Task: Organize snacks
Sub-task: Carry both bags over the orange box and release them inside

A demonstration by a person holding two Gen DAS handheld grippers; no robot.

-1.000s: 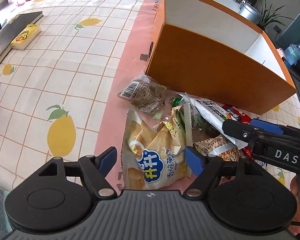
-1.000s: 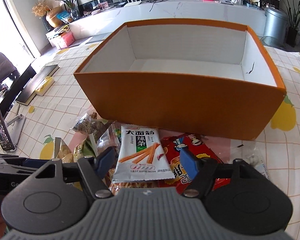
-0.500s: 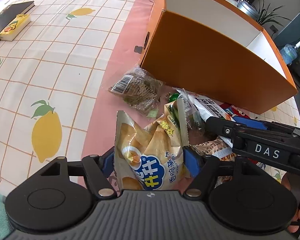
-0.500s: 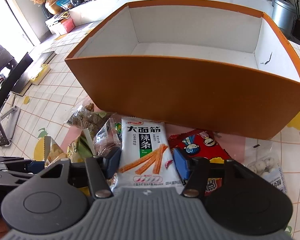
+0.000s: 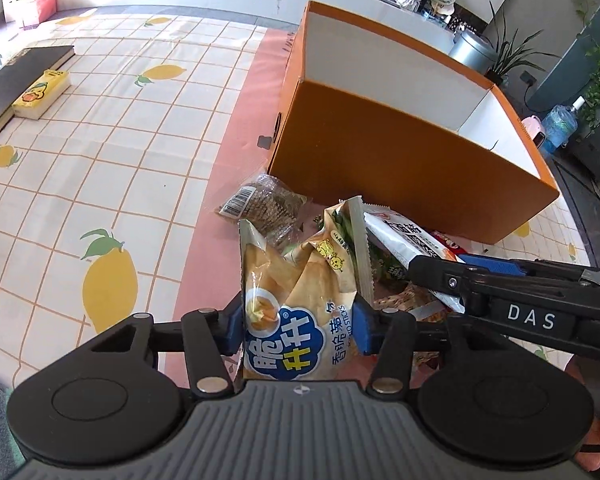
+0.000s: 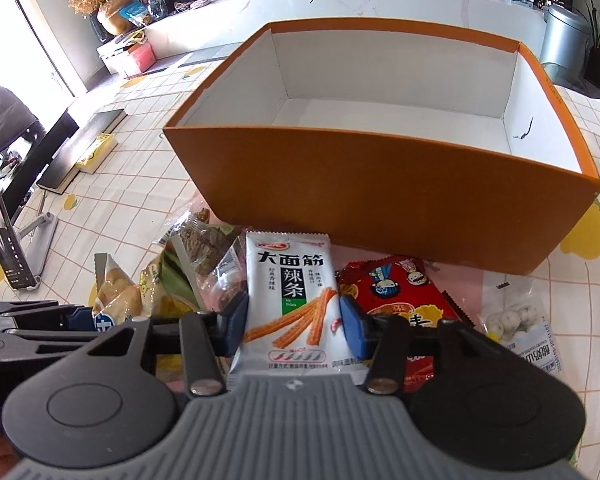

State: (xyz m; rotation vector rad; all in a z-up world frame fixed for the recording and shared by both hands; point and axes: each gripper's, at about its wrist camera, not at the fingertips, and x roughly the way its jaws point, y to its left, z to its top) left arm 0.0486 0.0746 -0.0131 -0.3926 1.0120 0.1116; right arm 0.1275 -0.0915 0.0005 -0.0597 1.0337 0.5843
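Snacks piled on the pink strip of the tablecloth [image 5: 100, 160], right against the near long wall of the orange box [image 6: 380, 184]. Box open-topped, white inside, nothing visible in it.

Left gripper [image 5: 298, 330]: blue pads pressed on both sides of the yellow potato-stick bag [image 5: 296, 308], bag crumpled between them, top edge sticking up. Clamped on it. Can't tell if the bag is off the cloth.

Right gripper [image 6: 294, 326]: pads closed onto the white spicy-strip packet [image 6: 288, 292], one pad each side of its lower half. Packet points toward the box, top edge near the box's front wall. In the left wrist view the right gripper comes in from the right, crossing just beside the left one, same white packet in its fingers.

Other snacks:
- clear bag of brown biscuits [image 5: 260, 204] with barcode, near the box's left front corner, just behind the yellow bag
- red cartoon packet [image 6: 400, 292], touching the white packet's right side, partly under the right pad
- clear bag of white round candies [image 6: 512, 320], further right, near the box's right front corner
- green-ish wrapper [image 6: 172, 280] between yellow bag and biscuits, details unclear

Far left edge of the table: dark book [image 5: 16, 80] with a yellow carton [image 5: 42, 94] lying beside it, well apart from the pile. Phone on a stand [image 6: 4, 240] also at the left side.
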